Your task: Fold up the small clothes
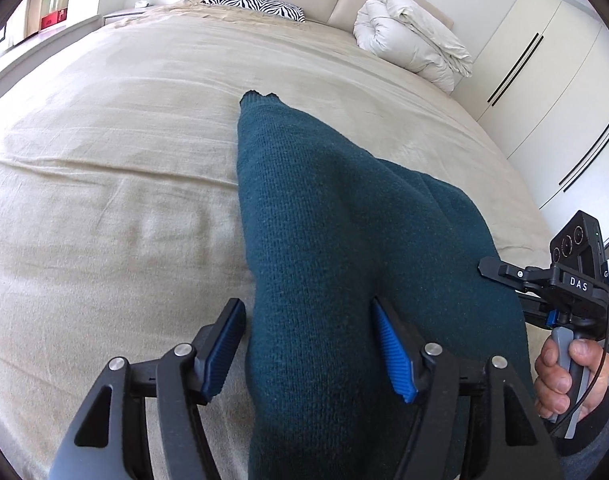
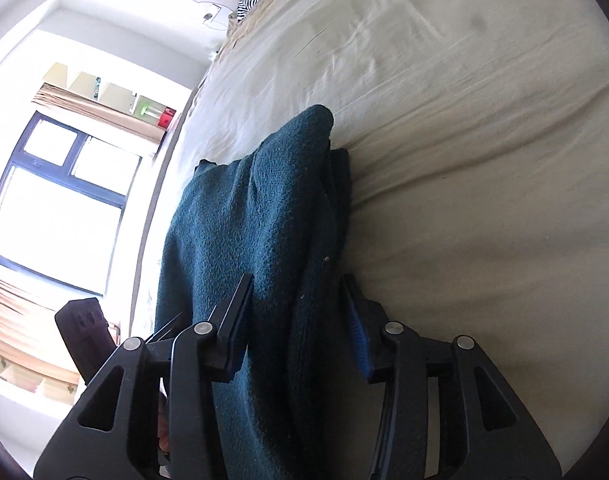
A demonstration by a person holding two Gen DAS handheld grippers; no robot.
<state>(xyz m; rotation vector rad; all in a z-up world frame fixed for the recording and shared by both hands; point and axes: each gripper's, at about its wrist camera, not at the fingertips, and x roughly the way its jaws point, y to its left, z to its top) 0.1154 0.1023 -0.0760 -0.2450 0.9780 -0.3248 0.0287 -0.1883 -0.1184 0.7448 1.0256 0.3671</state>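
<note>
A: Left wrist view. What lies between the fingers of the left gripper [image 1: 310, 350]?

B: A dark green knitted garment [image 1: 316, 216], spread on the beige bed cover [image 1: 104, 160] and reaching from the near edge toward the far middle. The jaws stand wide; the left pad is apart from the knit, the right pad lies at its surface, so no clamp is evident. Judged as a release after laying a fold. At the right, a hand [image 1: 564, 376] grips the handle of the right gripper [image 1: 494, 270]. A rolled duvet [image 1: 412, 52] and a striped pillow [image 1: 256, 4] lie far off.

A: Right wrist view?

B: The right gripper [image 2: 300, 320] straddles the garment's [image 2: 256, 220] near folded edge, with stacked layers visible. The jaws are partly apart; the right pad stands clear and the left only borders the cloth.

A: Containers?

B: None with visible contents; the garment rests directly on the bed cover [image 2: 484, 160].
</note>
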